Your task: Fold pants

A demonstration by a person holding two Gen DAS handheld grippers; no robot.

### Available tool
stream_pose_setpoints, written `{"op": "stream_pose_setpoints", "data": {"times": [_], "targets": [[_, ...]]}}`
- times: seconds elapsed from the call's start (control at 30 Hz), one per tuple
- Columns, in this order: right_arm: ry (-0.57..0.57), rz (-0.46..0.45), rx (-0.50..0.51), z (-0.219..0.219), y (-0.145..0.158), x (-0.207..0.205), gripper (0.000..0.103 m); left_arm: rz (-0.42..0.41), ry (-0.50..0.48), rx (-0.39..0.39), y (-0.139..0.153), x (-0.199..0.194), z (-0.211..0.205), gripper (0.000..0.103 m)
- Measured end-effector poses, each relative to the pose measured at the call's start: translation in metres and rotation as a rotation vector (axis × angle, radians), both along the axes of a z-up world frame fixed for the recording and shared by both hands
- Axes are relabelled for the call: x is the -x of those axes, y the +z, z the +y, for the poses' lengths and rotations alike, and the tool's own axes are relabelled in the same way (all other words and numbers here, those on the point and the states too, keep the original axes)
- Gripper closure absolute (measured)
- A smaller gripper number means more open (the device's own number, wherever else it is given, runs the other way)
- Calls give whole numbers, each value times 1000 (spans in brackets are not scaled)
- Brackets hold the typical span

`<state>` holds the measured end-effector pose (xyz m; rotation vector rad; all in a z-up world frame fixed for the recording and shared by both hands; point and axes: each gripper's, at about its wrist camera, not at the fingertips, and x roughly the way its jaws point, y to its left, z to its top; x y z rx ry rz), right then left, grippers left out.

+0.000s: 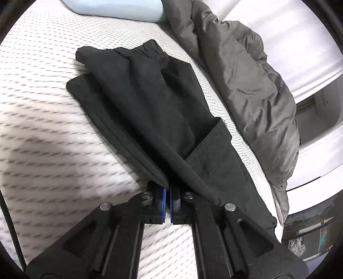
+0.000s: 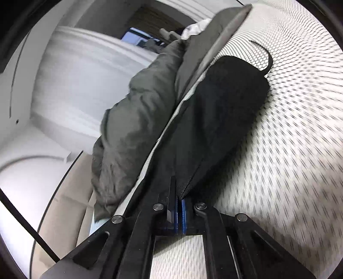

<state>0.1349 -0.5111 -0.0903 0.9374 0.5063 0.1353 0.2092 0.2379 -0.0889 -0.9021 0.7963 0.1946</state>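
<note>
Both tools, left tool (image 1: 168,194) and right tool (image 2: 179,200), are clamped on the pants' (image 1: 150,103) near edge; already partly folded on the bed (image 1: 42,128), another fold seems left.

a white mattress (image 1: 53,128) with a fine dotted weave fills most of both views. a grey quilt (image 1: 246,85) lies bunched along its edge, and a pale blue pillow (image 1: 120,8) sits at the far end. beyond the quilt stand white moulded panels (image 2: 85,75). a beige floor (image 2: 70,193) shows below them. the light is soft and even, with faint shadows on the mattress.
</note>
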Motion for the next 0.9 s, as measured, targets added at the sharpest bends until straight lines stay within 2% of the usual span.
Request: {"op": "stream_pose_setpoints", "data": {"times": [0.1,0.17,0.27,0.3,0.37,0.4,0.43,0.47,0.5,0.53,0.57,0.63,0.73,0.9], "targets": [[39,27,37,12,-3,30,101,-4,-1,-24,5,33,11,103],[41,50,70,18,-1,37,101,13,-15,-43,2,52,14,103],[20,91,168,26,6,38,99,12,-27,-22,-1,68,20,102],[-1,108,201,29,9,36,93,13,-29,-22,1,71,22,102],[-68,128,265,31,14,40,73,12,-28,-13,3,78,26,100],[-130,123,312,32,21,46,49,23,-26,-17,5,84,28,95],[-175,101,345,31,26,52,31,27,-19,-21,6,87,29,90],[-218,72,376,31,33,58,26,31,-6,-29,9,95,33,86],[-250,47,398,30,38,64,17,32,5,-34,11,100,35,76],[-268,27,410,31,42,68,11,28,20,-36,14,107,39,59],[-279,8,416,32,44,71,9,18,33,-32,18,114,42,50],[-276,-26,419,37,49,72,6,-19,40,-15,26,129,48,23],[-257,-56,431,46,52,68,4,-45,49,-8,36,138,53,16],[-220,-33,407,56,49,47,3,-39,38,-18,54,131,44,15]]}}
